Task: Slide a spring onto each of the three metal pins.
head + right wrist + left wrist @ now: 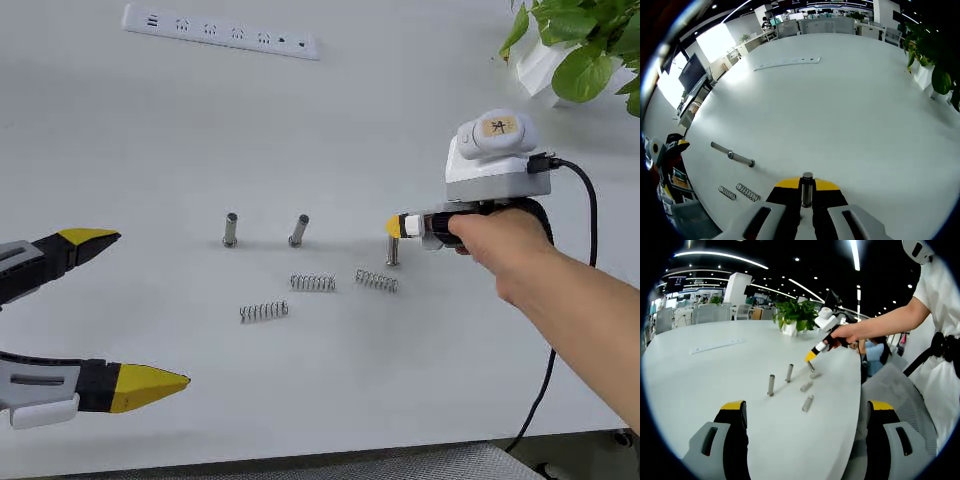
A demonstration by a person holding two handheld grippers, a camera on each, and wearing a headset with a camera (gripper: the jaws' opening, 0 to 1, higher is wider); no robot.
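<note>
Three metal pins (230, 229) stand on the white table (150, 150), the middle one tilted, with three springs (312, 283) lying loose just in front of them. At the rightmost pin (393, 252) the right gripper (397, 226) pinches its top, while the left gripper (135, 308) hangs well apart, jaws spread. One power strip (220, 32) carries markings too small to read.

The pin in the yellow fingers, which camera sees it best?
The right gripper view. There the pin stands big and upright between the fingers of the right gripper. The head view shows the pin small, just below the yellow tip. The left gripper view shows it tiny and far off.
</note>
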